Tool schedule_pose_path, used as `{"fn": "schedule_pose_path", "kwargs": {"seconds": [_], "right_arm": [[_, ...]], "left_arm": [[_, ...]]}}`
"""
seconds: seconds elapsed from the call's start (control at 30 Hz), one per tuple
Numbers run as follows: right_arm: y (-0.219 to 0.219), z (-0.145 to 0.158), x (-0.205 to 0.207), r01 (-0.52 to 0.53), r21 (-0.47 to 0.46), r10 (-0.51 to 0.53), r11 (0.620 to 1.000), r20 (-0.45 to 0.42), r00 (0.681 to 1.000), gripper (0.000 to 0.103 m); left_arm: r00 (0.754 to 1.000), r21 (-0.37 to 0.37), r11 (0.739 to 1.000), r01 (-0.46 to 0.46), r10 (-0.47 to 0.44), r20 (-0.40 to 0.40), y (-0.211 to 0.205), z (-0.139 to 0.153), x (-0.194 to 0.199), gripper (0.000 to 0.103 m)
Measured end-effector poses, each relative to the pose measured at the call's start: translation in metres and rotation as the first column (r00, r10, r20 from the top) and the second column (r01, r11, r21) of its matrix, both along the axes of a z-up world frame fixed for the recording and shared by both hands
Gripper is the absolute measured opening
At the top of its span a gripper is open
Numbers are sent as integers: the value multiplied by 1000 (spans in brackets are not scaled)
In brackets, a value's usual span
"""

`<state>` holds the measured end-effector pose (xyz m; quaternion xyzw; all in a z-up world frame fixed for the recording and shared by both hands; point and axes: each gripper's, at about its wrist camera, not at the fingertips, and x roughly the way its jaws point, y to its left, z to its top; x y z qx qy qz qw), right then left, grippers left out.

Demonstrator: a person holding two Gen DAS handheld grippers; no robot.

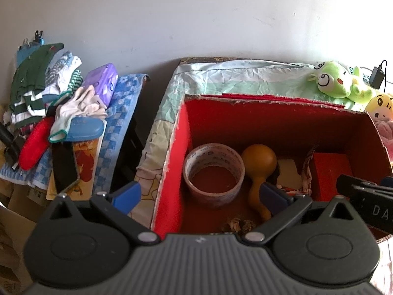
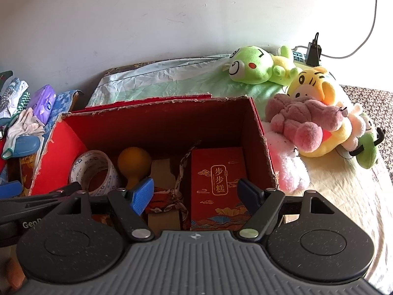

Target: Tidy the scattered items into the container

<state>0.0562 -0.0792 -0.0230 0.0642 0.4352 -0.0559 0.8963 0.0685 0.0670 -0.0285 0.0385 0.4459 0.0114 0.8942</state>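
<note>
While both claws are hovering over the near edge of the red cardboard box (image 1: 183, 132), the left gripper (image 1: 200, 195) is holding its blue fingers spread wide with nothing between them, and the right gripper (image 2: 196, 193) is likewise spread and empty. Lying inside the box, from left to right, are a roll of tape (image 1: 213, 172), an orange gourd-shaped object (image 1: 258, 169) touching it, and a red printed carton (image 2: 217, 182) standing upright. Outside, beyond the box's right wall, plush toys are resting: a green one (image 2: 253, 65), a yellow one (image 2: 319, 88) and a pink one (image 2: 299, 120). Left of the box, a white glove (image 1: 78, 108) is lying on a cluttered pile.
</note>
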Motion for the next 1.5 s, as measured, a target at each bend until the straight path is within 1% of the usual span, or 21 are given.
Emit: {"fn": "schedule_pose_path", "kwargs": {"seconds": [0.33, 0.63, 0.8, 1.0, 1.13, 1.5], "right_arm": [[-4, -1, 0, 17, 1, -17, 1000, -5, 1000, 78], [-6, 0, 3, 20, -18, -20, 1000, 1, 1000, 78], [-8, 1, 5, 22, -29, -22, 999, 3, 1000, 78], [-14, 2, 10, 29, -9, -29, 1000, 0, 1000, 78], [-16, 0, 10, 32, 10, -32, 999, -3, 999, 78], [-12, -1, 10, 22, 18, -22, 1000, -7, 1000, 77]], "left_arm": [[1000, 3, 1000, 10, -10, 7, -4, 1, -1, 102], [999, 18, 1000, 18, -19, 27, -9, 5, 0, 102], [999, 14, 1000, 23, -23, 31, -11, 7, 3, 102], [999, 10, 1000, 24, -24, 37, -13, 10, 10, 102], [999, -2, 1000, 28, -28, 26, -13, 8, 11, 102], [999, -8, 1000, 28, -27, 23, -12, 7, 10, 102]]}}
